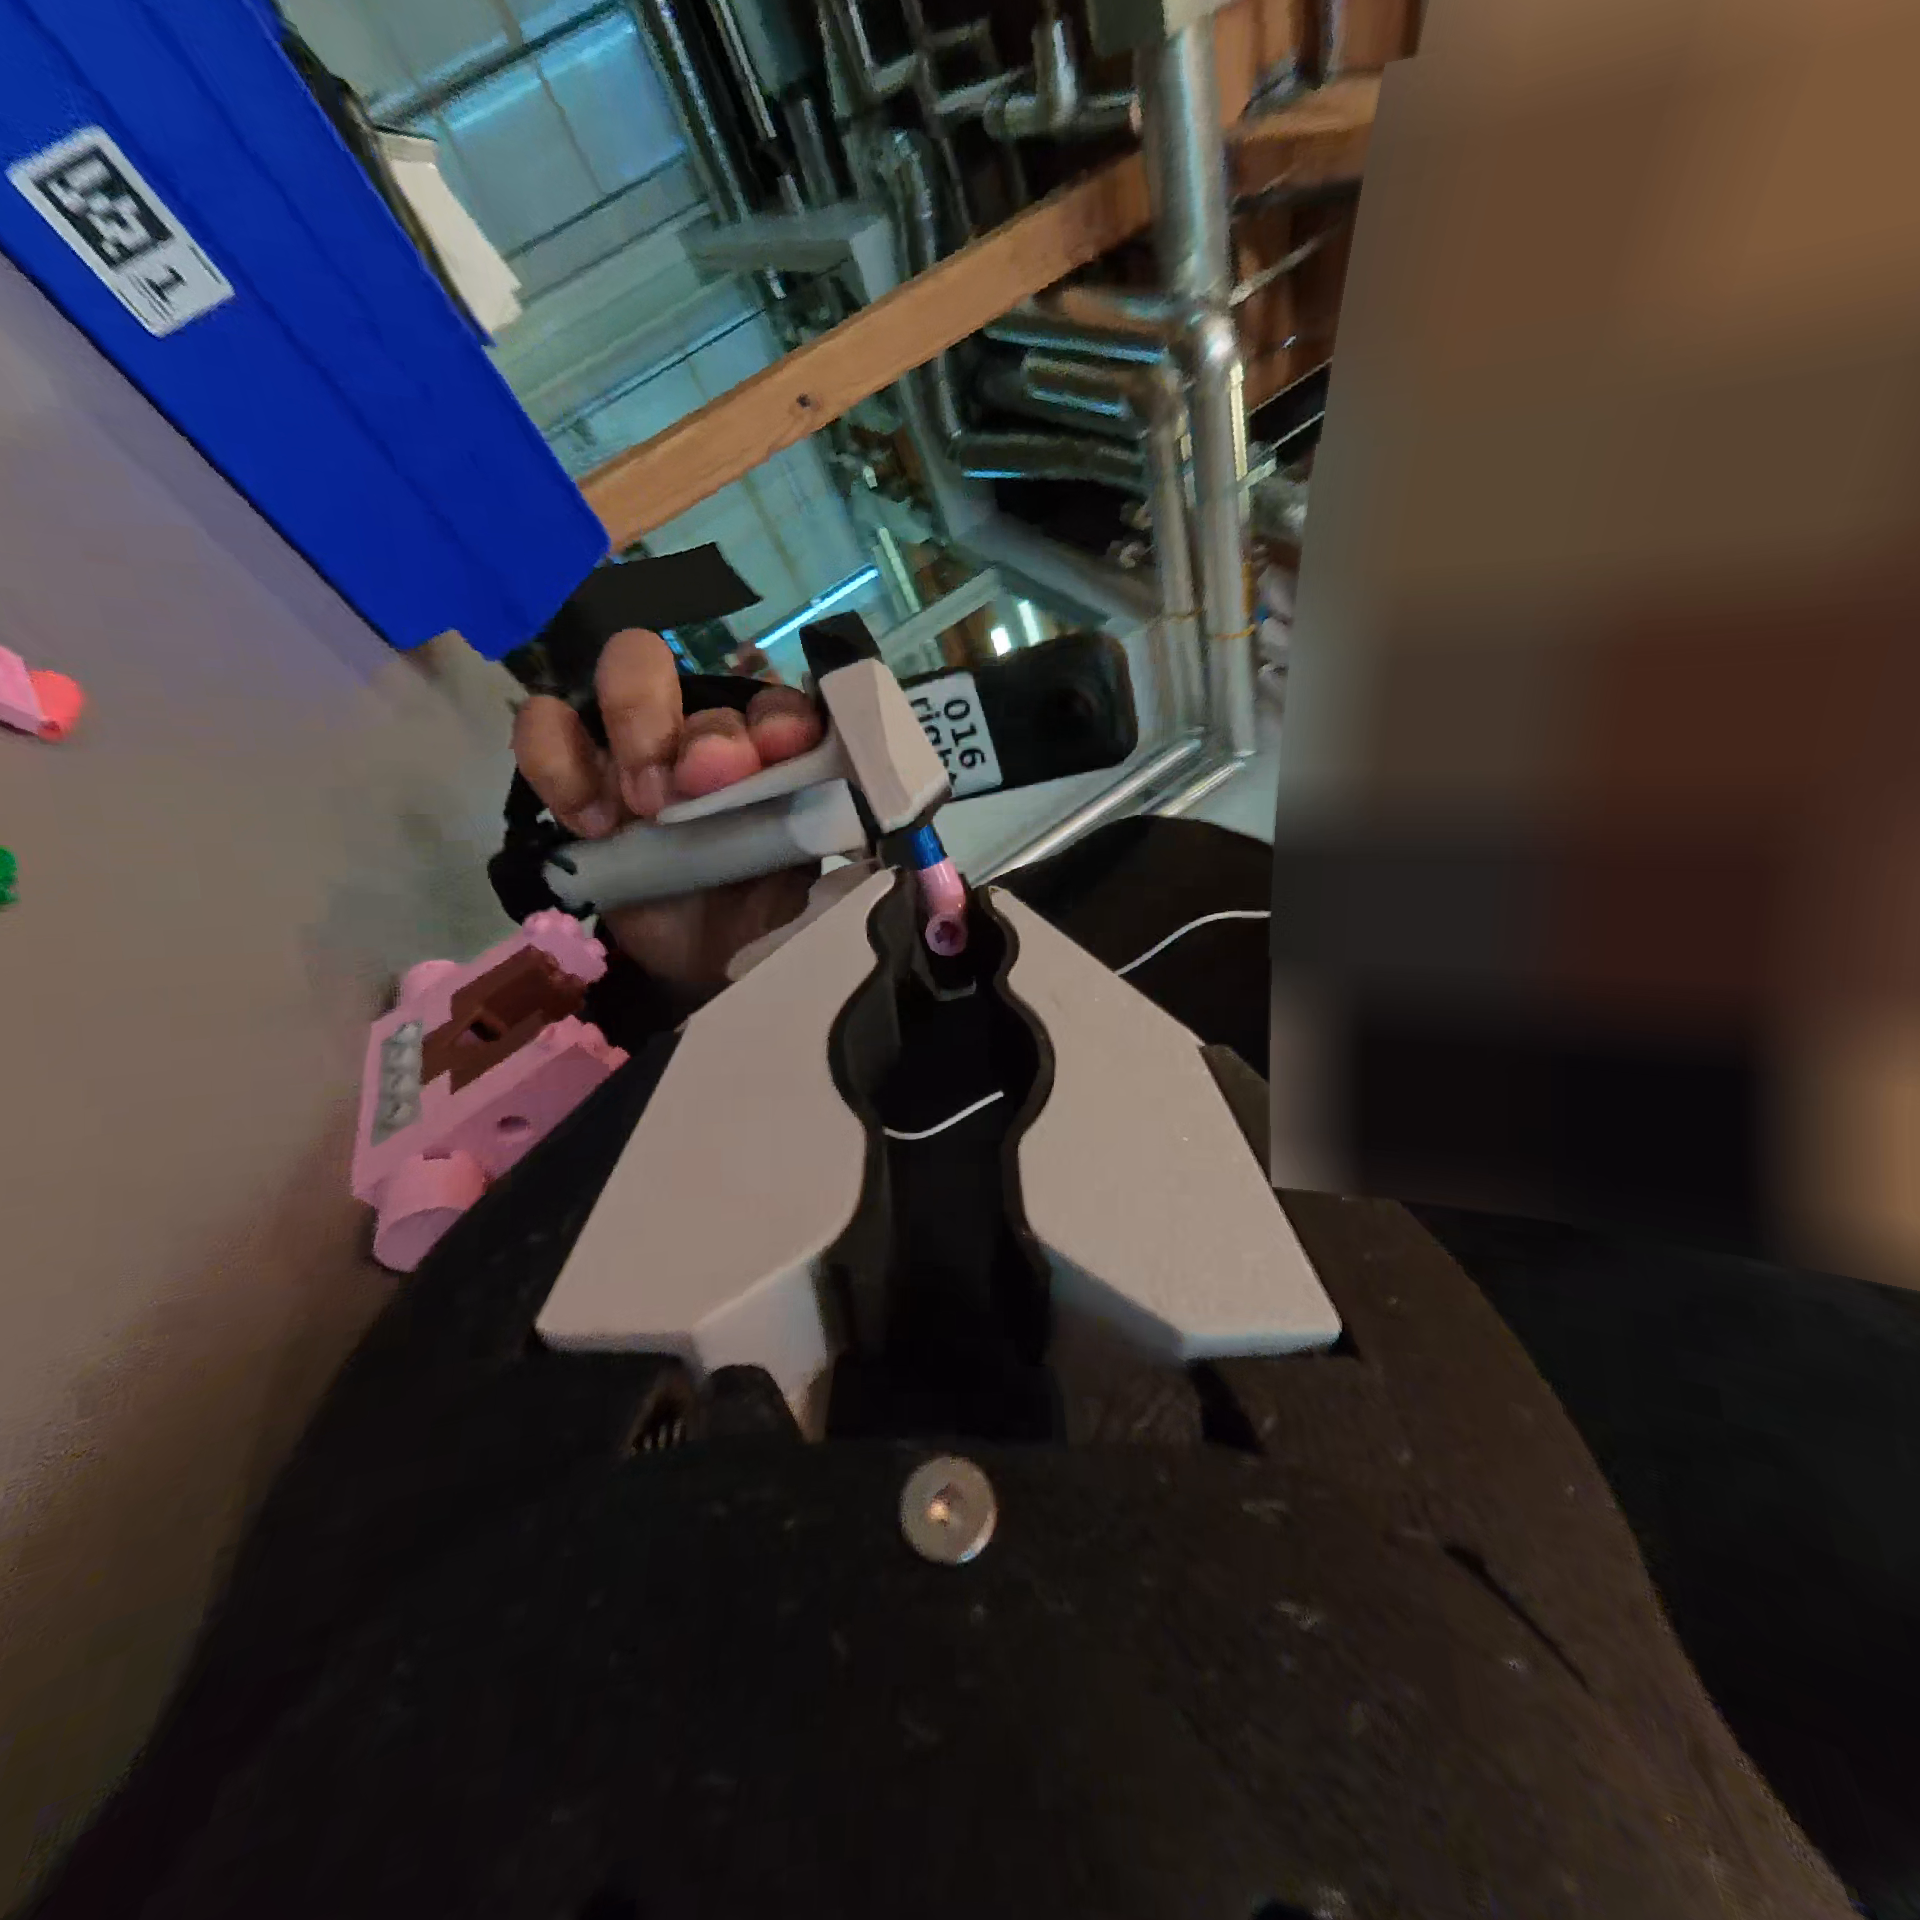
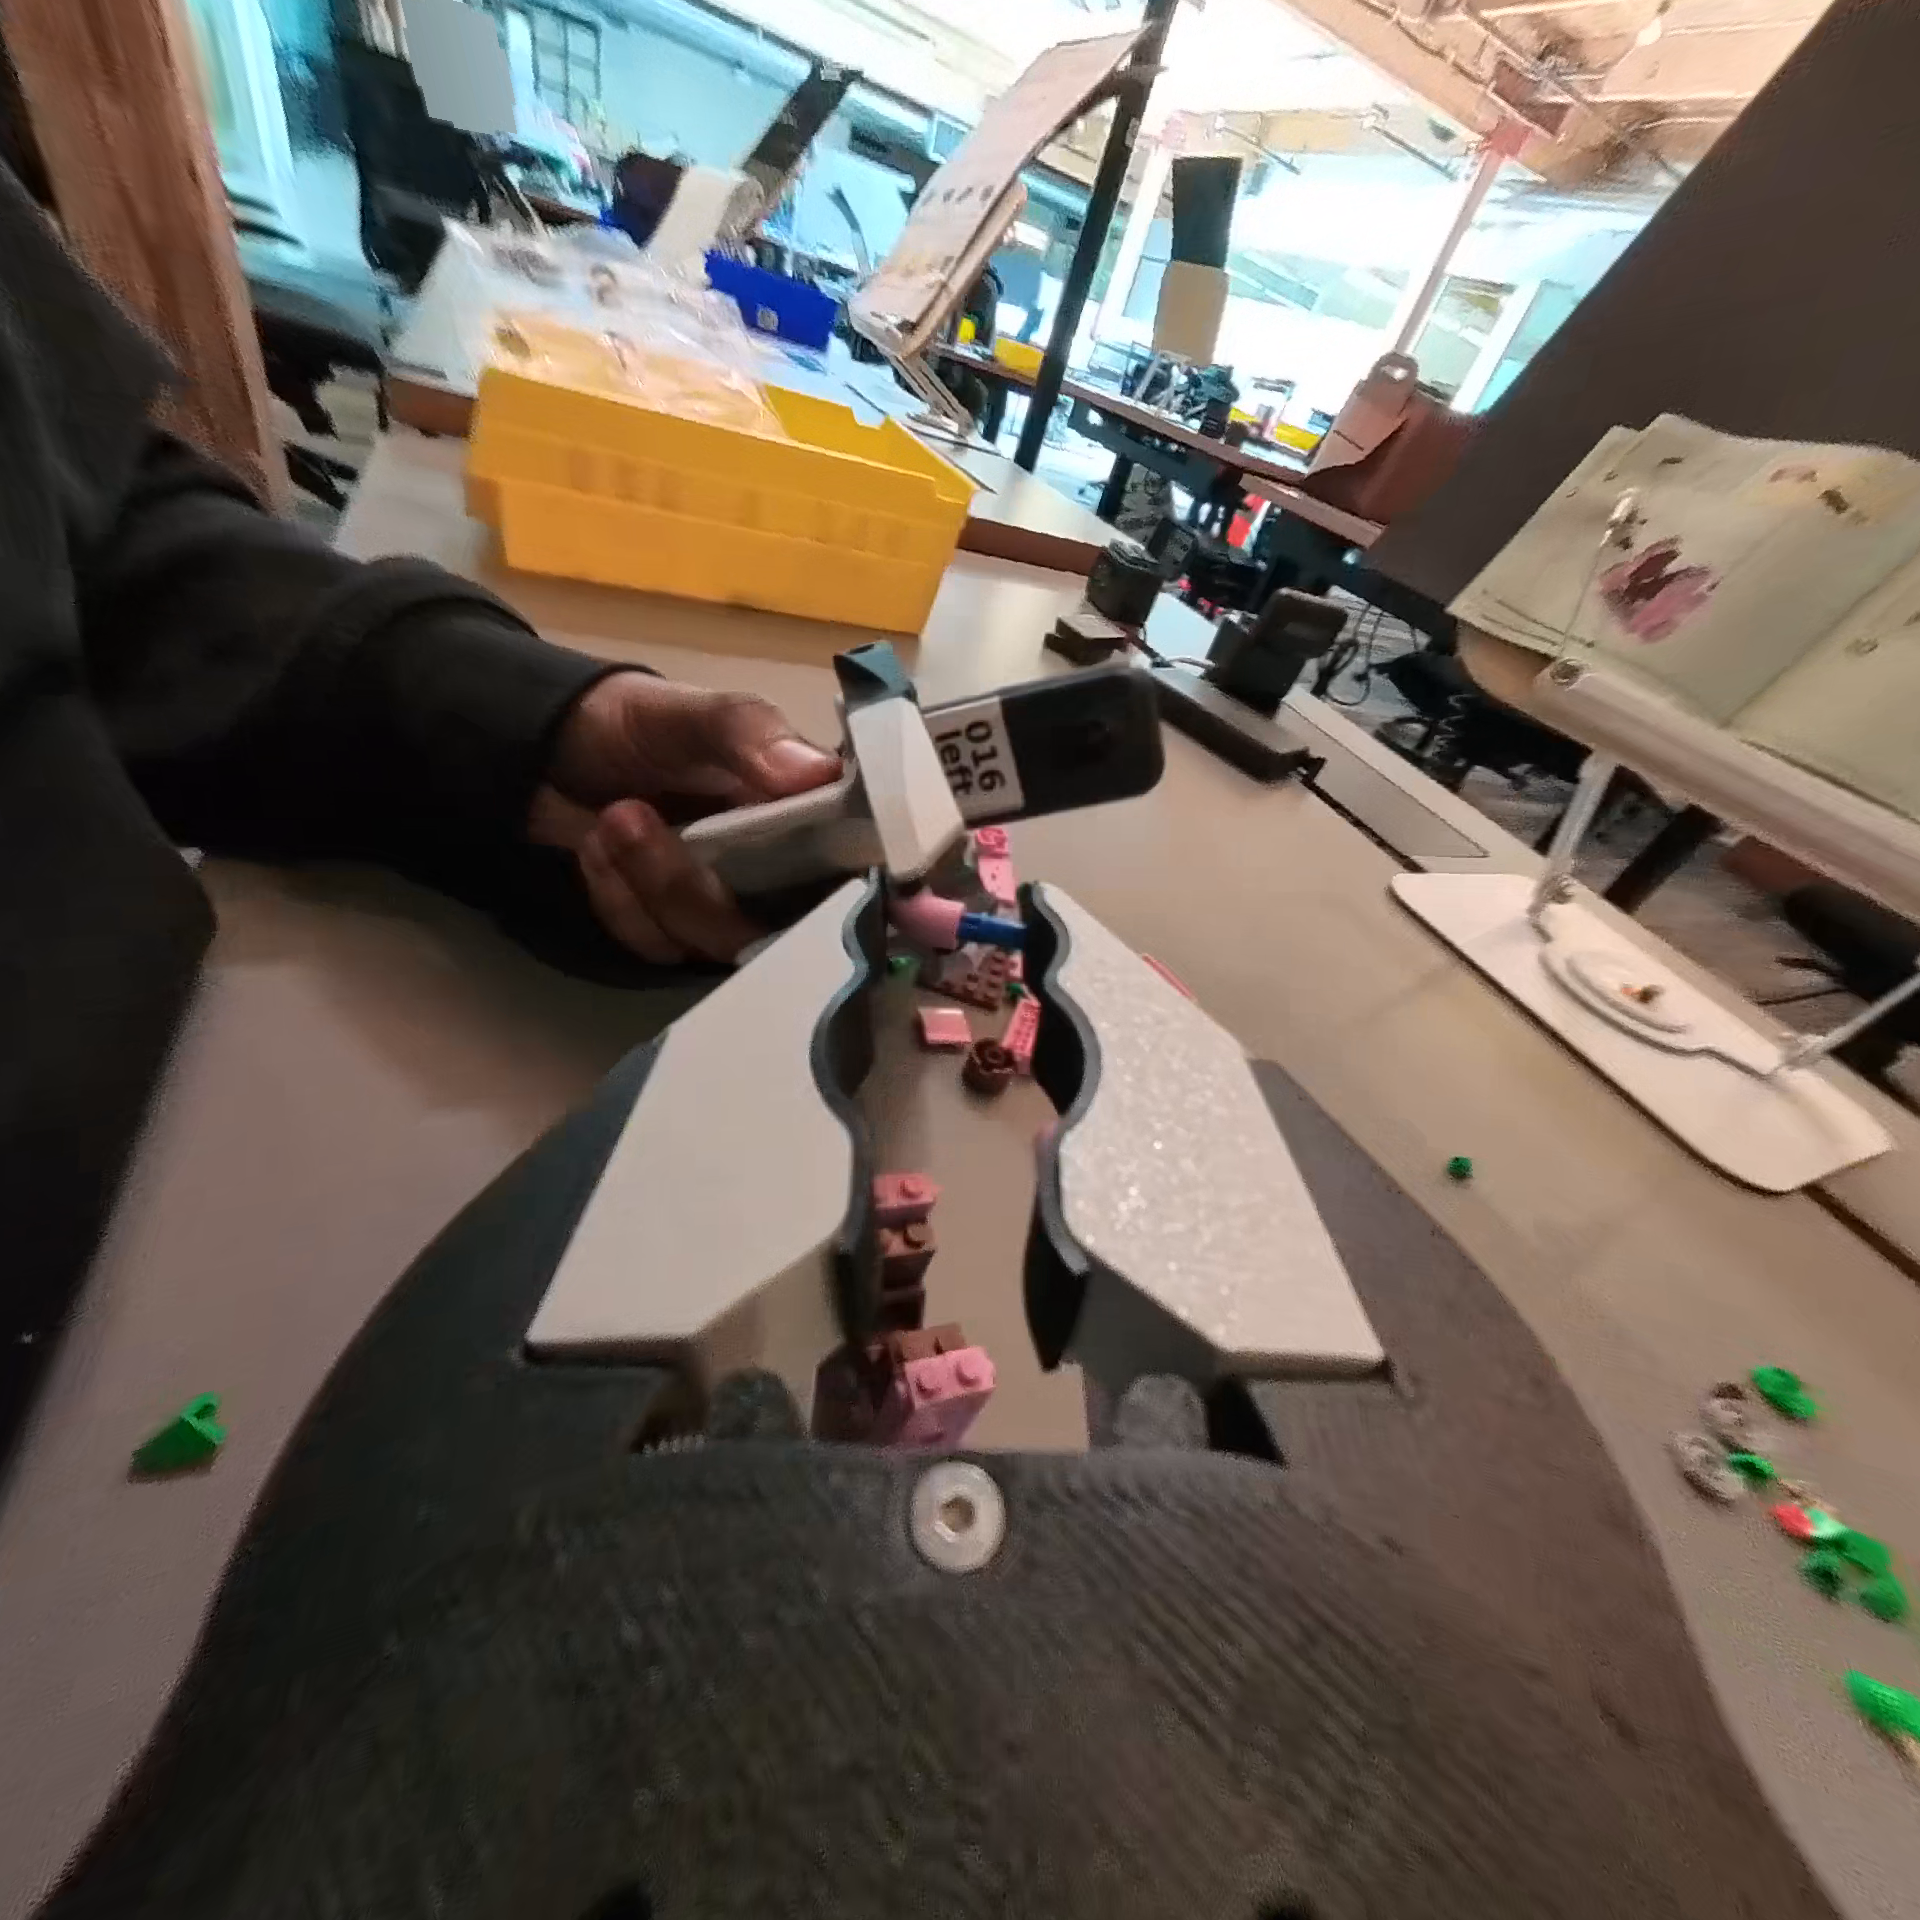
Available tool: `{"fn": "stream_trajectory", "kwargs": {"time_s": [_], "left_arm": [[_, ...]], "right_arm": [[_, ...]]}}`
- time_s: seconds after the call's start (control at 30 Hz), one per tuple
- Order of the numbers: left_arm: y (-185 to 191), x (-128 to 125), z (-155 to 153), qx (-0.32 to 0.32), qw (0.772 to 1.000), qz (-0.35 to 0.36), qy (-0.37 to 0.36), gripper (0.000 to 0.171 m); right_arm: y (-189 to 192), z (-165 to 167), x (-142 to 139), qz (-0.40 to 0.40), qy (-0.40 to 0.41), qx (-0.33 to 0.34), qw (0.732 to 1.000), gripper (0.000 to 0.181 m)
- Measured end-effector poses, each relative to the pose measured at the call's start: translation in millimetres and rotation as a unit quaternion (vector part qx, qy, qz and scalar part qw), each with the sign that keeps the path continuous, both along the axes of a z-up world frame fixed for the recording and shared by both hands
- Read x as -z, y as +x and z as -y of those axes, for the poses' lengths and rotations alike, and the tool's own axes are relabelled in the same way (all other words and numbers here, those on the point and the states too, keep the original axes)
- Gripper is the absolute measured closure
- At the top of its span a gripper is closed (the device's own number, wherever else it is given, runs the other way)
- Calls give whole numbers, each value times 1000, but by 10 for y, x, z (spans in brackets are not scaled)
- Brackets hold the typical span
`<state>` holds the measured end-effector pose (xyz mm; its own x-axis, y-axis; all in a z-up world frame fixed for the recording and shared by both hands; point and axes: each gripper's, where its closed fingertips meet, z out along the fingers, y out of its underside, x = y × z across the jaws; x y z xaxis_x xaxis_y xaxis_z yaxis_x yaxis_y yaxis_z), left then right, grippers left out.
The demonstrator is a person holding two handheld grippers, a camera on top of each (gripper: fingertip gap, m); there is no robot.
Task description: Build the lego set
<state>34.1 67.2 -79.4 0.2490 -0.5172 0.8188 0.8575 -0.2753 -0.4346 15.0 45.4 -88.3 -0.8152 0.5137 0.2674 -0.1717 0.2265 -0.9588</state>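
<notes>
On my left wrist view, the left hand-held gripper (image 1: 940, 940) has its tips closed on a small pink connector piece (image 1: 943, 902), with a blue pin (image 1: 923, 844) sticking out of it into the tips of the right hand-held gripper (image 1: 902, 840), which a hand (image 1: 644, 748) holds just beyond mine. A pink and brown lego build (image 1: 483, 1081) lies on the tabletop (image 1: 177, 1039) to the left, under a blue bin (image 1: 281, 312). On my right wrist view, the right hand-held gripper (image 2: 956, 935) is nearly closed, its right fingertip meeting the blue pin (image 2: 992, 930) while the pink connector piece (image 2: 930, 916) sits at the left hand-held gripper (image 2: 902, 894) opposite; whether my tips truly pinch the pin I cannot tell. Below, between my fingers, loose pink and brown bricks (image 2: 914, 1226) lie on the tabletop (image 2: 1299, 935), green pieces (image 2: 1849, 1558) scattered to the right.
</notes>
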Motion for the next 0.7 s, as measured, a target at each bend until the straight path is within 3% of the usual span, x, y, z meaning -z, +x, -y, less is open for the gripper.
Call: {"fn": "stream_trajectory", "kwargs": {"time_s": [0.2,0.37,0.47,0.7], "left_arm": [[-42,17,-5,-24,999,-24,-14,167],[-225,-51,55,-91,995,-35,6,168],[-306,-102,96,-136,988,-72,15,167],[-249,-197,108,-175,971,-161,33,167]], "right_arm": [[-62,-40,7,-65,24,47,996,155],[-136,-137,-84,-117,2,110,987,124],[-113,-139,-154,-73,-52,96,991,129],[-12,-139,-299,50,-188,7,981,168]]}}
